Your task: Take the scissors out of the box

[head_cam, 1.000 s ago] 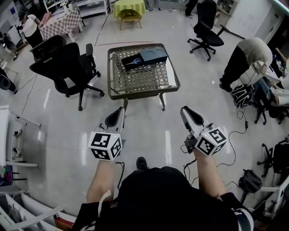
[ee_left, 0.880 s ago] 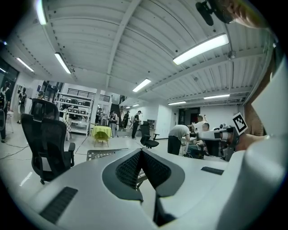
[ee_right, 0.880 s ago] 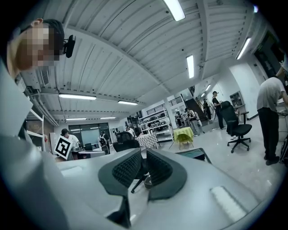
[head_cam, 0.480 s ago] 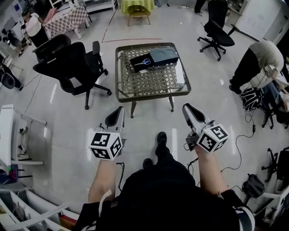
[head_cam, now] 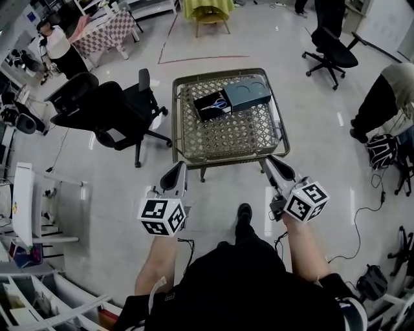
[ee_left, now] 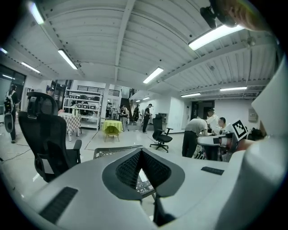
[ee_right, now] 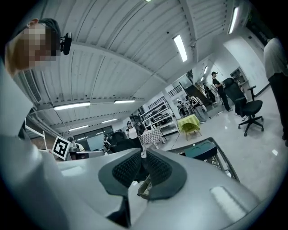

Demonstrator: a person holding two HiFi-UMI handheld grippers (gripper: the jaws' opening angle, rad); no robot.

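Note:
On the far part of a wicker-topped table [head_cam: 228, 157] lies an open black box [head_cam: 208, 108] with blue-handled scissors [head_cam: 220, 103] in it, and a teal lid [head_cam: 248, 93] rests beside it on the right. My left gripper [head_cam: 182, 165] hangs short of the table's near left corner, its jaws together and empty. My right gripper [head_cam: 266, 159] is at the near right corner, its jaws also together with nothing between them. The left gripper view shows its own jaw tips [ee_left: 141, 151] meeting and the table's rim [ee_left: 112, 150] behind them. In the right gripper view the tips [ee_right: 144, 154] meet, with the teal lid [ee_right: 200, 149] ahead.
A black office chair [head_cam: 107, 106] stands left of the table and another [head_cam: 333, 48] at the back right. A person bends over at the right [head_cam: 388, 97] beside bags [head_cam: 381, 149]. A yellow-covered table [head_cam: 208, 6] and a checkered one [head_cam: 107, 32] stand far back.
The person has walked forward, so the table and box are nearer. Both grippers have moved up to the table's near edge, still side by side with jaws together.

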